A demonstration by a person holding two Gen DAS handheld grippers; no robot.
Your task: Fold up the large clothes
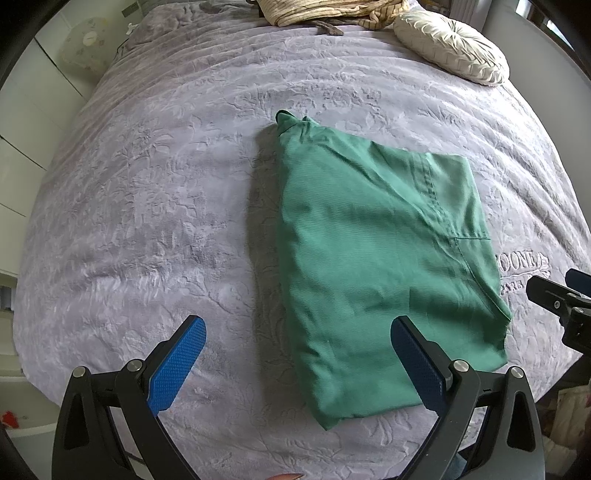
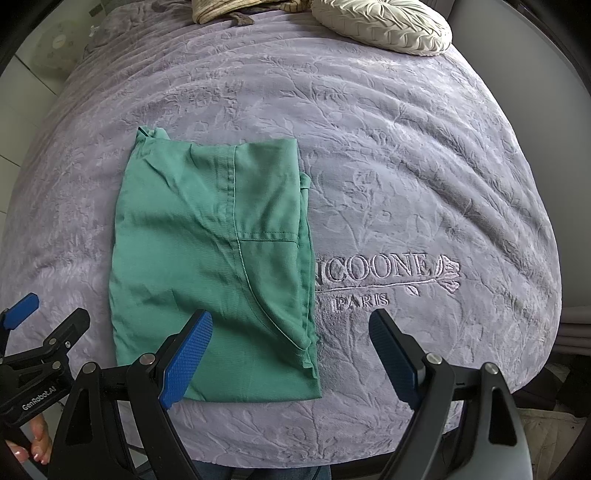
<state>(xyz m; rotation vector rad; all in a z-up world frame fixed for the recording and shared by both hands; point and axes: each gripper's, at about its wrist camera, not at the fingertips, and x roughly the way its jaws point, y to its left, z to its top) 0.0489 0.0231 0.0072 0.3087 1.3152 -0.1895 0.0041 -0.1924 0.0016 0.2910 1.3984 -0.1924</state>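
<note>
A green garment [image 1: 373, 258] lies folded into a long rectangle on the lilac bedspread [image 1: 155, 206]; it also shows in the right wrist view [image 2: 210, 258]. My left gripper [image 1: 297, 328] is open and empty, held above the garment's near left edge. My right gripper [image 2: 290, 326] is open and empty, held above the garment's near right corner. The right gripper's tip shows at the right edge of the left wrist view [image 1: 561, 299]. The left gripper shows at the left of the right wrist view [image 2: 37, 332].
A round cream cushion [image 2: 384, 26] and a heap of beige striped cloth [image 1: 325, 11] lie at the far end of the bed. Embroidered lettering [image 2: 373, 273] lies to the right of the garment. White cabinets [image 1: 22, 110] stand to the left of the bed.
</note>
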